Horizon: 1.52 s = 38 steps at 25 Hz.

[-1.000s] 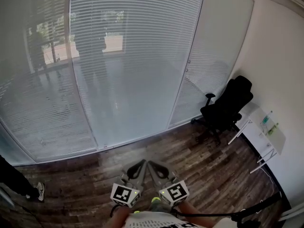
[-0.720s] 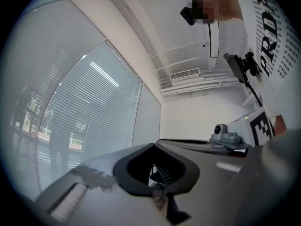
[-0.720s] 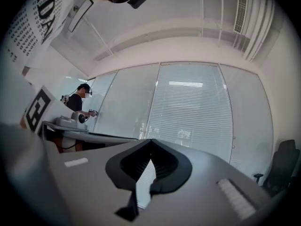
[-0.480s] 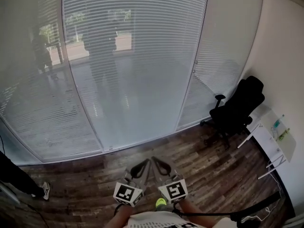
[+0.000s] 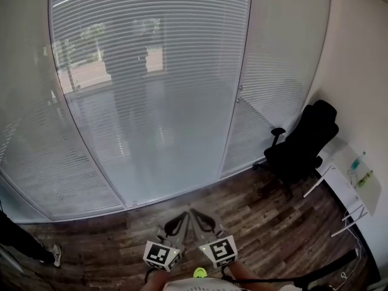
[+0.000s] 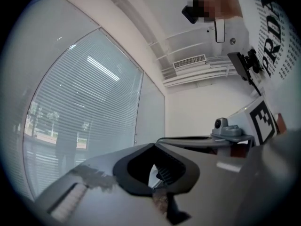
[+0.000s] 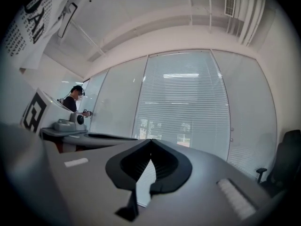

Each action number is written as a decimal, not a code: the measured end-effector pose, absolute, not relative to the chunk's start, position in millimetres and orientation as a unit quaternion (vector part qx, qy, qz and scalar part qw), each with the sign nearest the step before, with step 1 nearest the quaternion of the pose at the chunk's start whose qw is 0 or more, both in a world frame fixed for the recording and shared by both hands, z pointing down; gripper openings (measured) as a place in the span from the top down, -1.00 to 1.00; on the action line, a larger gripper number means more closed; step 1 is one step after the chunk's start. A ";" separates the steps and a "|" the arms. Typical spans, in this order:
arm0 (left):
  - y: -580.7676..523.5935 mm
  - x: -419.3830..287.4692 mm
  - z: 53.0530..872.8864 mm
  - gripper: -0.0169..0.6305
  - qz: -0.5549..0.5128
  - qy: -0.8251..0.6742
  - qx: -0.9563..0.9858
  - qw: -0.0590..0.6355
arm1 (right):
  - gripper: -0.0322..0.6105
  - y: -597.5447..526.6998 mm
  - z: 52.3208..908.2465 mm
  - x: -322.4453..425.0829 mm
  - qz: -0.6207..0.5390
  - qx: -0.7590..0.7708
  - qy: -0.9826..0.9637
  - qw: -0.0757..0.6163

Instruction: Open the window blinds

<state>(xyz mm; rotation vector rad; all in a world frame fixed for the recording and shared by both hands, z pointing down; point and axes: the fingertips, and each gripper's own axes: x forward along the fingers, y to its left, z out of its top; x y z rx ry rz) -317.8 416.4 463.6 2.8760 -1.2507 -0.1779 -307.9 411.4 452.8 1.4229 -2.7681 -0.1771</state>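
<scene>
White slatted blinds [image 5: 151, 90] hang behind a tall glass wall and cover it from top to floor, slats closed. They also show in the left gripper view [image 6: 80, 117] and the right gripper view [image 7: 188, 112]. My left gripper [image 5: 182, 219] and right gripper [image 5: 197, 216] are held side by side low in the head view, over the wooden floor, well short of the glass. The left gripper [image 6: 154, 146] is shut with nothing in it. The right gripper [image 7: 151, 141] is shut too, also holding nothing. No cord or wand is visible.
A black office chair [image 5: 300, 144] stands at the right by the wall. Beside it is a white table [image 5: 342, 190] with small bottles. Another person's leg and shoe [image 5: 36, 247] show at the far left. A small knob [image 5: 240, 88] sits on a glass frame.
The glass wall and blinds have grown larger and shifted in view as the person walked closer. Both grippers stayed shut and side by side.
</scene>
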 end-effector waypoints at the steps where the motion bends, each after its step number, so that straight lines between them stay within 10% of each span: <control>1: 408.6 -305.7 463.9 0.97 -0.055 -0.394 0.918 -0.003 | 0.88 403.5 452.4 -295.8 -0.058 0.460 -0.886 0.010; 38: 182.5 -219.3 465.2 0.97 -0.057 -0.355 0.933 0.016 | 0.88 180.6 452.6 -203.8 -0.019 0.503 -0.864 0.000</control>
